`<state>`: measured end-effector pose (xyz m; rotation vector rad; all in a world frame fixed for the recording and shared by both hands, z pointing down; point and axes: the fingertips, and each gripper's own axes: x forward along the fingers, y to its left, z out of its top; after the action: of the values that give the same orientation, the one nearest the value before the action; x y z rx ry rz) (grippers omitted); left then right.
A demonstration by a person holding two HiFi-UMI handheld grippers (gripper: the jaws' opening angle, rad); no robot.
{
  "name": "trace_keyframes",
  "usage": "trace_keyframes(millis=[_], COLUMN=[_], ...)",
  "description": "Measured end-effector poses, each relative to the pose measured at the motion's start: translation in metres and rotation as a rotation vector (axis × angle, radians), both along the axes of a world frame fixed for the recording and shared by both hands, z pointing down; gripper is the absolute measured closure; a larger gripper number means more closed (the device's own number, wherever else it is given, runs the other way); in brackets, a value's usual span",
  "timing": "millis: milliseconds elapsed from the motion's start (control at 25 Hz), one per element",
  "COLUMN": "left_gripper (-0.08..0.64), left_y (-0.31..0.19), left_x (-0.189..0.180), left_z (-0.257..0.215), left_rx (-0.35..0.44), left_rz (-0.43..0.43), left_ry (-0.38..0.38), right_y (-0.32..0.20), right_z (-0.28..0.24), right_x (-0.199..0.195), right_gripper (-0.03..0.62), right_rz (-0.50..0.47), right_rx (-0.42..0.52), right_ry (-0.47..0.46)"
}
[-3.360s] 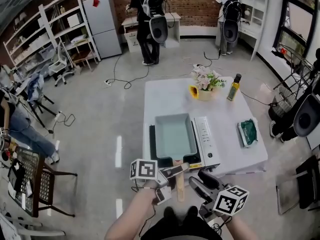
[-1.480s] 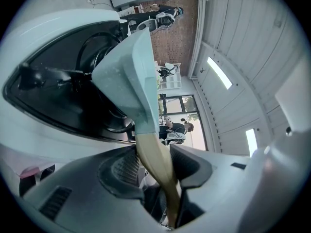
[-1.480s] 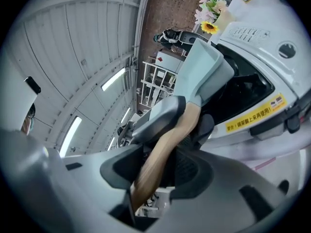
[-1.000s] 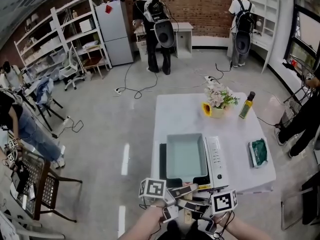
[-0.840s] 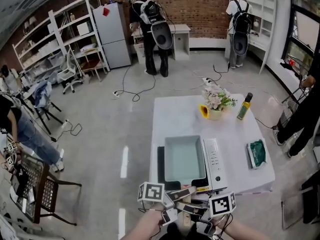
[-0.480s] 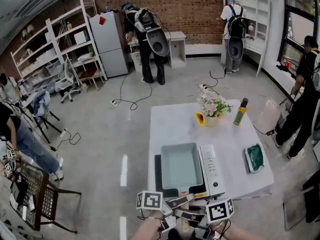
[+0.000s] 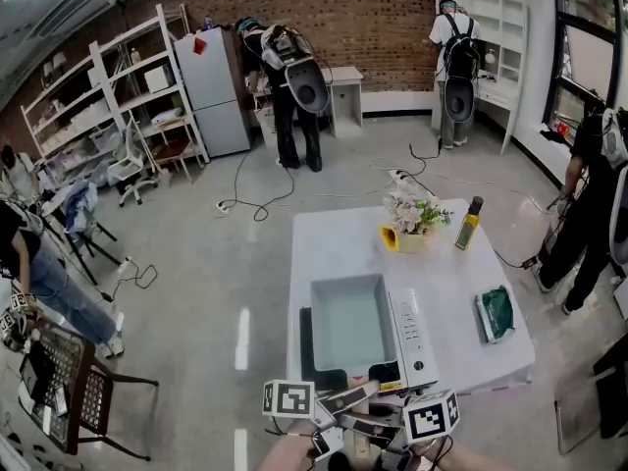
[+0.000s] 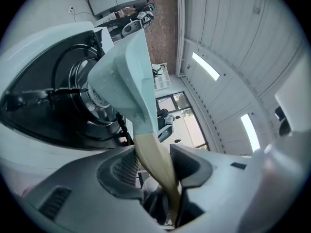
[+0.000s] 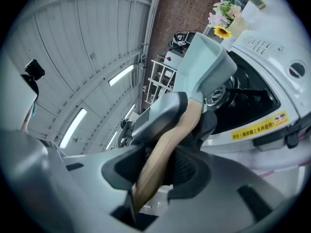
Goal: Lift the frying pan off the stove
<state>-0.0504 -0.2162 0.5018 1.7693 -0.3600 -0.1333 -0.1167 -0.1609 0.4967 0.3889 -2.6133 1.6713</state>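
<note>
A pale teal rectangular frying pan (image 7: pixel 351 322) sits over the white portable stove (image 7: pixel 416 339) at the table's near edge. Its wooden handle (image 8: pixel 151 152) points toward me. My left gripper (image 8: pixel 155 165) is shut on that handle, which runs between its ribbed pads. My right gripper (image 9: pixel 163 168) is shut on the same handle (image 9: pixel 170 141), just behind the left one. In the head view the left gripper (image 7: pixel 348 396) and right gripper (image 7: pixel 367 426) overlap at the bottom edge. Both gripper views show the black burner (image 8: pixel 90 98) under the pan's (image 9: pixel 206 64) underside.
On the white table (image 7: pixel 334 235) stand a flower vase (image 7: pixel 407 226) and an oil bottle (image 7: pixel 466 223) at the far side, with a green cloth (image 7: pixel 494 312) on the right. A person (image 7: pixel 594 199) stands by the table's right. A chair (image 7: pixel 69 381) is at the left.
Since the oldest frame my right gripper has come in from the right onto the handle beside the left one. Over the last second both grippers stay on the handle; only my head view shifts.
</note>
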Motion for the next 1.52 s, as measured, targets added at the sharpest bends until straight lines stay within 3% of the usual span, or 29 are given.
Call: trace_keyframes(millis=[760,1520], left_gripper=[0.374,0.370], left_y=[-0.013,-0.001], left_x=[0.024,0.027], left_z=[-0.060,-0.114], left_rx=[0.208,0.359], left_rz=[0.010,0.007], left_ry=[-0.013,-0.025], right_y=[-0.014,-0.002], right_z=[-0.049,-0.097], right_x=[0.023,0.027], right_gripper=[0.445,0.443], right_rz=[0.023,0.043], right_rx=[0.216,0.356], right_ry=[0.005,-0.004])
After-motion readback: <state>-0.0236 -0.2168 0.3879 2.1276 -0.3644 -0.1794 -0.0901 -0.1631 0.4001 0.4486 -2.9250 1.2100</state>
